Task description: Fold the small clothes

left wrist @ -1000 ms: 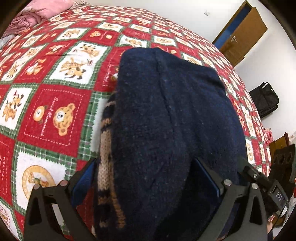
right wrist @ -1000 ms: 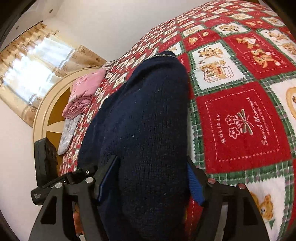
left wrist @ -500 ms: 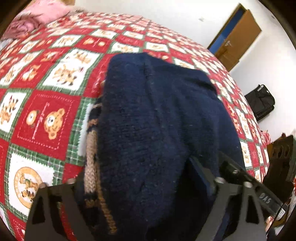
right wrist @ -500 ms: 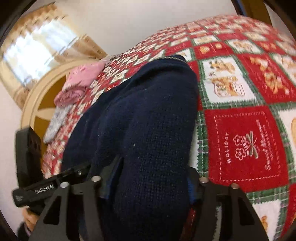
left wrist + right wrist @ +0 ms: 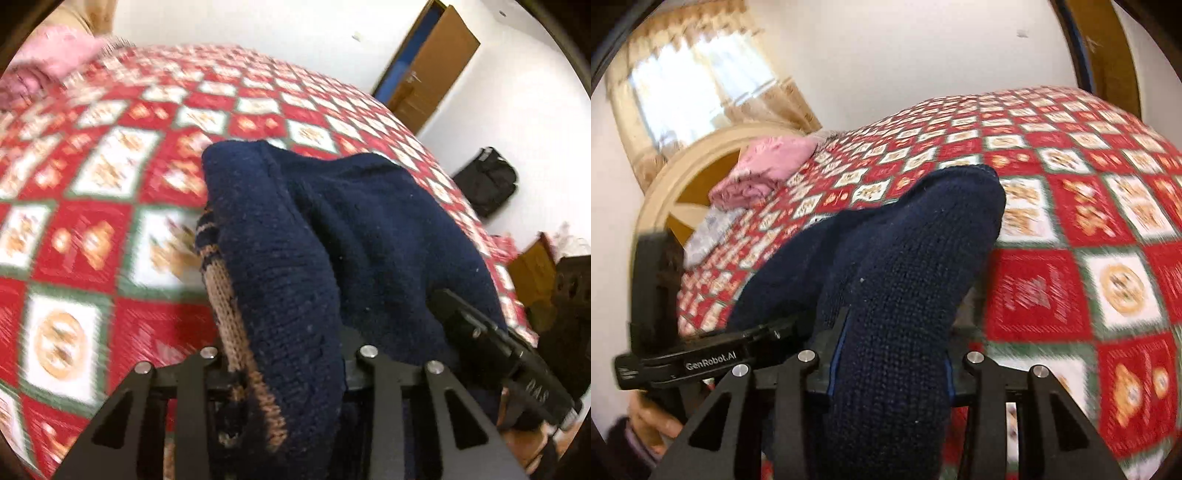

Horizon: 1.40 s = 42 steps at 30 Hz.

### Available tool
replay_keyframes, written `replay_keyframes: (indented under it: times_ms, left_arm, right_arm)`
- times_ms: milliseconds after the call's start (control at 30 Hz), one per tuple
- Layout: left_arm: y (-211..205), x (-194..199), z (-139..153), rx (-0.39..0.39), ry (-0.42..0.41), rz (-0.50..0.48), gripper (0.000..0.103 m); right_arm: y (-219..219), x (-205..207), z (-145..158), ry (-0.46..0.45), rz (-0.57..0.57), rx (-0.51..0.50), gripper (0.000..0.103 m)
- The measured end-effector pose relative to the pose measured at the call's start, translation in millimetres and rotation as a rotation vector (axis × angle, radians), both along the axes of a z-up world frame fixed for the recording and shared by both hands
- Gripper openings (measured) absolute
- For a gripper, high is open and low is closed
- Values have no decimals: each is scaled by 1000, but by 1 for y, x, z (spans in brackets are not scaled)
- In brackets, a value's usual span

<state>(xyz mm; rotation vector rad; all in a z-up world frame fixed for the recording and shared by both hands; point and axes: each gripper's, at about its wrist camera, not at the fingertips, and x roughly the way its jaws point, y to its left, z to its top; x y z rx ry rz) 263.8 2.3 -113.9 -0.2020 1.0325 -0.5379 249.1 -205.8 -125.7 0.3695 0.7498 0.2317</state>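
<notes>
I read "GenRobot.AI" on the left gripper (image 5: 683,363) body from the right cam. Sweater (image 5: 332,236) is navy knit with a tan-striped edge, bunched and lifted above the bed (image 5: 92,221). Left gripper (image 5: 284,373) and right gripper (image 5: 890,369) are each clamped onto a fold of it.

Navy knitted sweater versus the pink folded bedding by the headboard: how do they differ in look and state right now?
The navy knitted sweater is dark, coarse-knit, with a tan patterned band visible in the left wrist view; the pink folded bedding is pale and plain. The sweater is clamped in the left tongs and the right tongs; the bedding is untouched. Both are on the red patchwork bedspread.
</notes>
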Motion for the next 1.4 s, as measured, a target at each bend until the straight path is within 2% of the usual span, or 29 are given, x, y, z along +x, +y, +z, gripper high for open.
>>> replay_keyframes:
  times_ms: [100,267,333,433,500,567,633,667,767,833,900,1000,1100,1200,1400]
  left_arm:
    - [-10,-6,-3,-23,44,-56,49]
    - [-28,-16,5,18,5,-77,61]
    - [-38,-13,1,62,8,-62,68]
    - [-35,-5,-8,75,20,0,85]
    - [-30,2,-15,73,42,17,96]
    - [-27,3,-25,44,100,29,99]
    - [-23,5,-32,-16,153,53,99]
    - [-26,2,-31,-10,137,51,98]
    - [-43,-8,-24,16,70,-24,80]
    - [-51,-12,-21,52,32,-32,79]
    - [-51,-13,-21,32,23,-47,69]
    - [-49,-14,-20,12,11,-48,58]
    - [-60,-24,-10,91,-78,-63,48]
    - [-68,-33,-3,158,-137,-52,44]
    - [-56,-41,5,147,-138,-33,41]
  right_arm:
    - [-26,-25,-5,45,-31,16,41]
    - [-58,-62,-32,110,-71,109,41]
    - [-61,-70,-40,103,-87,140,43]
    - [-67,-70,-41,110,-119,187,49]
    - [-72,-69,-39,125,-134,206,52]
    - [-75,-66,-37,140,-149,210,56]
    - [-78,-62,-36,133,-170,216,60]
    - [-77,-60,-38,129,-179,217,64]
    - [-70,-45,-51,162,-161,245,70]
    - [-66,-38,-62,164,-149,306,72]
    - [-61,-36,-60,152,-142,262,70]
    - [-54,-35,-55,154,-140,185,58]
    - [-43,-39,-46,122,-135,83,50]
    - [-26,-44,-33,90,-136,-52,47]
    - [-7,-58,-13,22,-125,-175,45]
